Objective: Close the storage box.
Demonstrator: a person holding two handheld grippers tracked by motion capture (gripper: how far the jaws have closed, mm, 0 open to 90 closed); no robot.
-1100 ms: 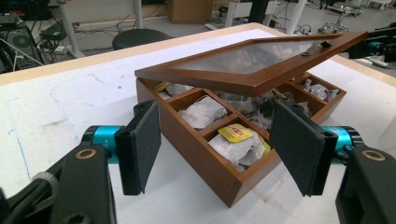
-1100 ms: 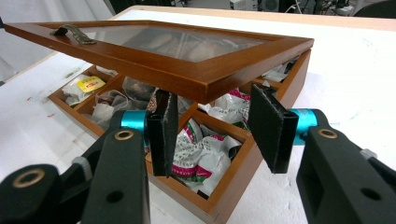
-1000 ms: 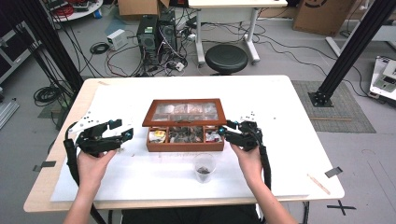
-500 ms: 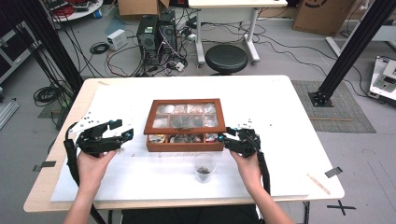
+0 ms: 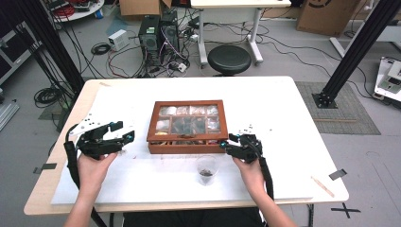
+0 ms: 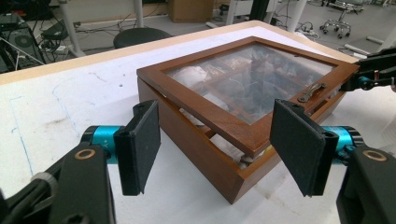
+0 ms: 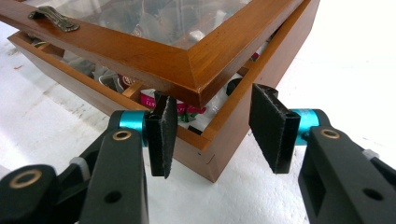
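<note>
The wooden box (image 5: 187, 126) sits at the middle of the white counter (image 5: 283, 109), its long axis running left to right and its front edge toward you. Its glass lid (image 6: 252, 79) is nearly down but not shut: both gripper views show a narrow gap at the near corners, with packets visible inside, and a small metal handle (image 6: 313, 92) on the lid's front rail.

Your right gripper (image 5: 235, 145) is the nearer one, at the box's near right corner. In the right gripper view (image 7: 217, 123) its jaws stand spread to either side of that corner, the left pad (image 7: 164, 126) just under the lid's edge; whether it touches the wood cannot be told. It holds nothing.

Your left gripper (image 5: 124, 133) hangs apart from the box, off its left end, jaws spread wide and empty, aimed at the near left corner (image 6: 236, 186).

A clear plastic cup (image 5: 206, 170) with something dark in its bottom stands just in front of the box, between your hands; closing the lid looks like a job for the right side.
</note>
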